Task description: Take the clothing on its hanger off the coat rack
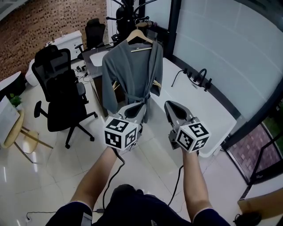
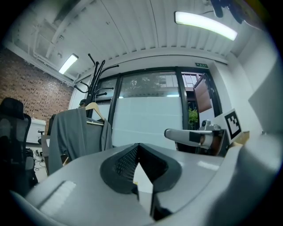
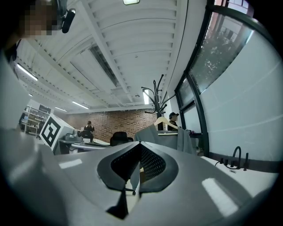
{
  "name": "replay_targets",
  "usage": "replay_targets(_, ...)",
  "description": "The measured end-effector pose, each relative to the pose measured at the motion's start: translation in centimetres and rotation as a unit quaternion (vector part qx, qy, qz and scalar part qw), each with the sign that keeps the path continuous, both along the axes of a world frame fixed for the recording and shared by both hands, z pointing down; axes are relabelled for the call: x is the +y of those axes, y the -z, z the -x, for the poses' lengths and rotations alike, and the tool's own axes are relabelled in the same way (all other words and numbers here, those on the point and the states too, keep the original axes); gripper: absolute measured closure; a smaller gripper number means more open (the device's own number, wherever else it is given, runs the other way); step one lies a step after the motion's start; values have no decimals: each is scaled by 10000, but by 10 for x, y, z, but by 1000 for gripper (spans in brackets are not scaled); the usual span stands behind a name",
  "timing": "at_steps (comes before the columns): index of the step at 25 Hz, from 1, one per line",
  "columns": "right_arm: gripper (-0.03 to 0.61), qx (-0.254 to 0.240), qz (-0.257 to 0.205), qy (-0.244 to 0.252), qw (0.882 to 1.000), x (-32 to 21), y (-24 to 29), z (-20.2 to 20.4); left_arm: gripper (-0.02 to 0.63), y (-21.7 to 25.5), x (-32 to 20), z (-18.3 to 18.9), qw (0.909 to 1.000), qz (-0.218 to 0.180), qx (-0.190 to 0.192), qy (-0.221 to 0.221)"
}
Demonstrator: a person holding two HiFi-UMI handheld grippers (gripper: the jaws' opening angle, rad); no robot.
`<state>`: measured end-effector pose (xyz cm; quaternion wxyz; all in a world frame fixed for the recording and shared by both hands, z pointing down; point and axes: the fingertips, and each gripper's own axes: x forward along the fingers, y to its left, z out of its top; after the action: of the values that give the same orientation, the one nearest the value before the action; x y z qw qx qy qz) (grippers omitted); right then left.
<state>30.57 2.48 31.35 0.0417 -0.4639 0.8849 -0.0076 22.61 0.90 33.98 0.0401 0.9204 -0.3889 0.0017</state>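
Observation:
A grey robe (image 1: pixel 131 70) hangs on a wooden hanger (image 1: pixel 140 36) from a black coat rack (image 1: pixel 128 11) at the far middle of the head view. My left gripper (image 1: pixel 138 107) is shut and empty, pointing at the robe's lower hem from just short of it. Beside it, my right gripper (image 1: pixel 171 106) is shut with nothing in it. In the left gripper view the robe (image 2: pixel 75 132) and hanger (image 2: pixel 95 108) show at left, beyond the closed jaws. The right gripper view has the robe (image 3: pixel 177 137) and rack (image 3: pixel 157 92) ahead, slightly right.
A black office chair (image 1: pixel 62 88) stands left of the rack. A white table (image 1: pixel 208 110) carrying a black cable runs along the glass wall at right. A wooden chair (image 1: pixel 17 130) sits at the far left. People (image 3: pixel 89 128) stand far off by a brick wall.

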Motion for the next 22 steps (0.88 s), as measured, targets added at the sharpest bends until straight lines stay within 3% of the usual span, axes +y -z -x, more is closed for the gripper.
replay_targets(13,577,129,-27,-3,9999,-90,-3,-38,601,-13,-86,-42,10000,37,0,-5)
replay_targets(22,577,245,-57,373,9990,-176,0,-45,601,-9,-168,-47,9992,30,97,376)
